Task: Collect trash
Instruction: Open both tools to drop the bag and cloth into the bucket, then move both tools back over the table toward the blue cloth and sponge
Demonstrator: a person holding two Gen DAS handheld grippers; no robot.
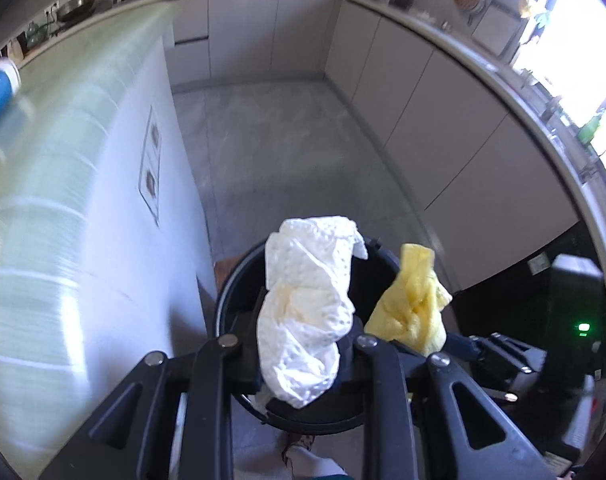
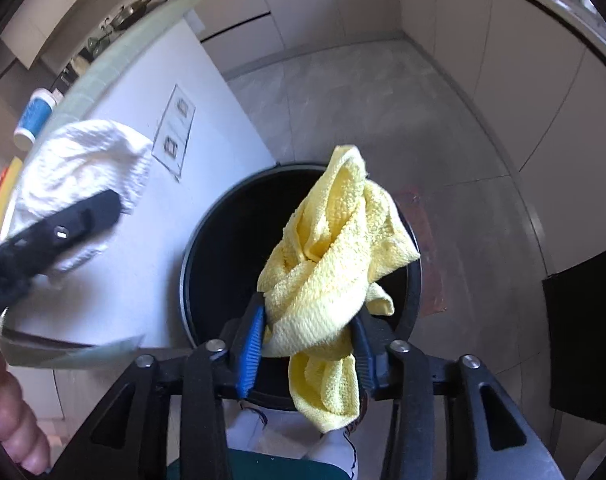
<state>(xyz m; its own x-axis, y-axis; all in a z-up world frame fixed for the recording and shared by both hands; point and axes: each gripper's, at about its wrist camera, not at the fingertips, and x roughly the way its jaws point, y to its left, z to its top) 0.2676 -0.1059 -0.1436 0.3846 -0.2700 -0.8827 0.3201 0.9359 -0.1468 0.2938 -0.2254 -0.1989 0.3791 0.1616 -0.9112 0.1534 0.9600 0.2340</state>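
Observation:
My left gripper (image 1: 303, 340) is shut on a crumpled white paper towel (image 1: 307, 300) and holds it above a round black trash bin (image 1: 231, 280) on the floor. My right gripper (image 2: 309, 332) is shut on a crumpled yellow cloth (image 2: 331, 264) and holds it over the open mouth of the same bin (image 2: 219, 240). The yellow cloth also shows in the left wrist view (image 1: 411, 308), to the right of the paper towel. The left gripper and its white paper towel (image 2: 79, 176) show at the left of the right wrist view.
A white kitchen island (image 1: 115, 240) with a pale green top (image 1: 55, 152) stands just left of the bin. A blue and white container (image 2: 35, 116) stands on it. Grey cabinets (image 1: 423, 120) line the far side and right. A black chair (image 2: 583, 340) is at the right.

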